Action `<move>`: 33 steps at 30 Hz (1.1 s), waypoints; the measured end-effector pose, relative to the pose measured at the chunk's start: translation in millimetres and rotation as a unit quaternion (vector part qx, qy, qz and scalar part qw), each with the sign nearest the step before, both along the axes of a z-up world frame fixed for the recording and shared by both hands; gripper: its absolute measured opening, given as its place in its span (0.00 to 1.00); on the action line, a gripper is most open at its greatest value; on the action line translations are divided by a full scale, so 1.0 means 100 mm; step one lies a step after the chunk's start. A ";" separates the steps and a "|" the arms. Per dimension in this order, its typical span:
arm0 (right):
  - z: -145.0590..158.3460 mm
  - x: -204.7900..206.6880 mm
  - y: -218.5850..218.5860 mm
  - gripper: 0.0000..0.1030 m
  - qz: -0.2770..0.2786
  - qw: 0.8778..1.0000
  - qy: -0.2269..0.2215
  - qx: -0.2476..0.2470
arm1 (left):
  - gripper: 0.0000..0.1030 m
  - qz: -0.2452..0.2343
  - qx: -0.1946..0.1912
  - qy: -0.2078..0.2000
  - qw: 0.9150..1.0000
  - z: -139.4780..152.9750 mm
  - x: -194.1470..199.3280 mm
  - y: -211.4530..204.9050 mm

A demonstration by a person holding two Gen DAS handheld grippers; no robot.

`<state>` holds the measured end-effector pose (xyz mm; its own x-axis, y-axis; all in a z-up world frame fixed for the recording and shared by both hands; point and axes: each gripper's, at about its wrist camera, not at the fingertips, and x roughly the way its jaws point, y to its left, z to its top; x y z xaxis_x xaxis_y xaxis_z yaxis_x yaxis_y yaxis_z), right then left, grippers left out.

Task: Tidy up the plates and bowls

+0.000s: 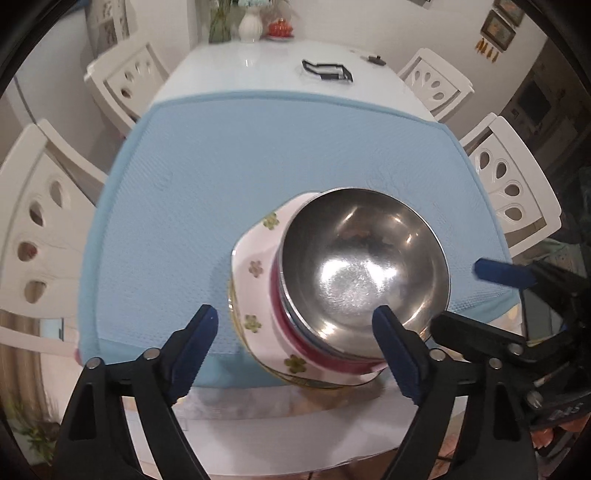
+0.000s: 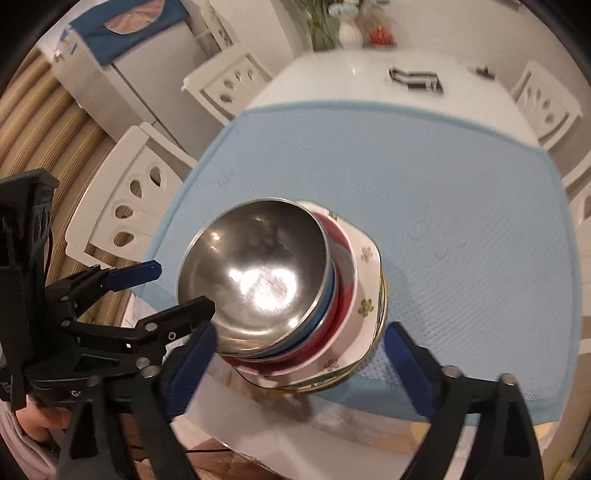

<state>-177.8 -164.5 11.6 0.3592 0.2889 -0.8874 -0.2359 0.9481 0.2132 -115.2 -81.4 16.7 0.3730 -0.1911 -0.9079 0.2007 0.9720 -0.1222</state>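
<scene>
Several dishes stand nested in one stack near the near edge of the blue mat (image 1: 229,155), which covers the near part of the white table (image 1: 258,62); on top sits the steel bowl (image 1: 364,258), under it a blue rim and a red bowl (image 2: 341,280), then a pink flowered dish (image 1: 258,266), and at the bottom a plate with a gold edge (image 2: 380,310), which slightly overhangs the mat's near edge.

Both tools stand wide apart and grip nothing; the left gripper (image 1: 295,332) has one finger on each side of the stack's near-left part, and its pads do not press on any rim; the right gripper (image 2: 303,350) frames the stack's near-right part in the same way, also without contact that I can see. Both views are a little blurred.

My judgement is that the stacking step is finished and the release is made, since everything already sits in one pile and the far part of the table holds only a vase (image 1: 250,24), a small red thing and a dark frame-like object.

What the next move calls for, I think, is a clean withdrawal upward, with no finger catching the steel bowl's rim; the pile leans a little toward the near edge, so a knock there may slide it off the mat.
</scene>
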 end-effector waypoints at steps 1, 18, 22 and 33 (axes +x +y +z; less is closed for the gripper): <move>0.03 -0.02 0.01 0.95 -0.005 1.000 -0.010 -0.006 | 0.89 0.004 0.004 -0.003 1.000 0.01 0.00 0.02; -0.03 0.01 0.17 0.95 -0.031 0.999 -0.033 -0.021 | 0.94 0.019 0.008 -0.020 1.000 -0.05 0.11 0.22; -0.04 0.04 0.19 0.95 -0.036 0.999 -0.035 -0.017 | 0.94 0.018 0.009 -0.023 1.000 -0.04 0.14 0.24; -0.08 0.06 0.20 0.95 -0.044 0.999 -0.027 -0.011 | 0.94 0.010 0.014 -0.023 1.000 -0.06 0.19 0.25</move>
